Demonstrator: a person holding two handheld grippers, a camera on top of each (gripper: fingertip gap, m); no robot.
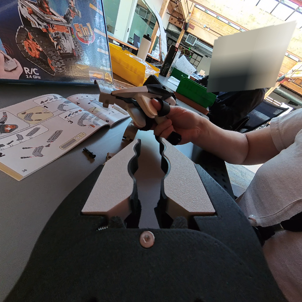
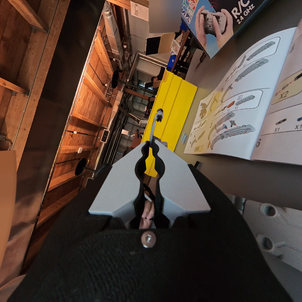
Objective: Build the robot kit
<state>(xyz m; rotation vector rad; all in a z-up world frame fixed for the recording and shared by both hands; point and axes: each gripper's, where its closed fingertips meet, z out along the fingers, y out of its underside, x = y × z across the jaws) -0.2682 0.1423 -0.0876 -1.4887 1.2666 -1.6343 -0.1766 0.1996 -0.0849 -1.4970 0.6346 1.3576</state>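
The right gripper (image 2: 151,144) is pinched on a curved grey plastic building-toy piece (image 2: 154,126), raised where the open instruction booklet (image 1: 49,129) lies readable, while the left gripper (image 1: 149,144) hangs parted and empty above a small black connector pin (image 1: 89,152) on the grey table (image 1: 32,204).

The bin (image 2: 173,114) is yellow. The box (image 1: 49,40) at upper left is blue. The table (image 1: 32,204) is grey.
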